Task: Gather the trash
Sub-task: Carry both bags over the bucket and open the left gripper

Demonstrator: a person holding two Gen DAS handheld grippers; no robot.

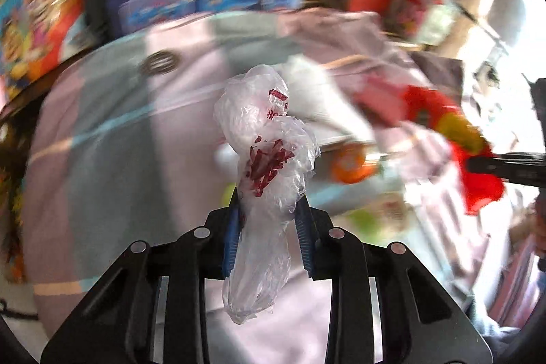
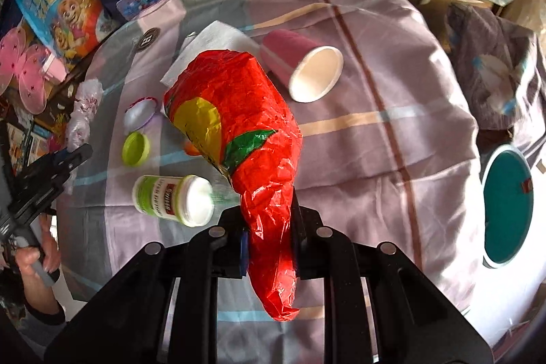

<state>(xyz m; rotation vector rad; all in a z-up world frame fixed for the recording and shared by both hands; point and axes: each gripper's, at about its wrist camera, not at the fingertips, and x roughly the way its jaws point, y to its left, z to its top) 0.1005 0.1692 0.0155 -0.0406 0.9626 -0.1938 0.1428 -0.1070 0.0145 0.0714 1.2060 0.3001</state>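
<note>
The left tongs (image 1: 268,210) are clamped on a crumpled clear plastic bag with red print (image 1: 264,166); its long axis runs from 6 to 12 o'clock in the left wrist view, and the print is too creased to read. The right tongs (image 2: 269,227) pinch a crinkled red plastic bag with a yellow and green patch (image 2: 235,125), which runs from 6 toward 11 o'clock in the right wrist view.

Only the right view is sharp. At 9 o'clock of the red bag, a white jar with a green label (image 2: 174,198) lies on its side on the striped cloth of the table (image 2: 375,132), its lettering unreadable. Beyond it sits a green lid (image 2: 135,148). At 1 o'clock a pink paper cup (image 2: 302,72) lies tipped, mouth toward the camera. A white napkin (image 2: 208,45) lies at 11 o'clock. Farthest, blue cartoon toy boxes (image 2: 65,5) stand at 10 o'clock.
</note>
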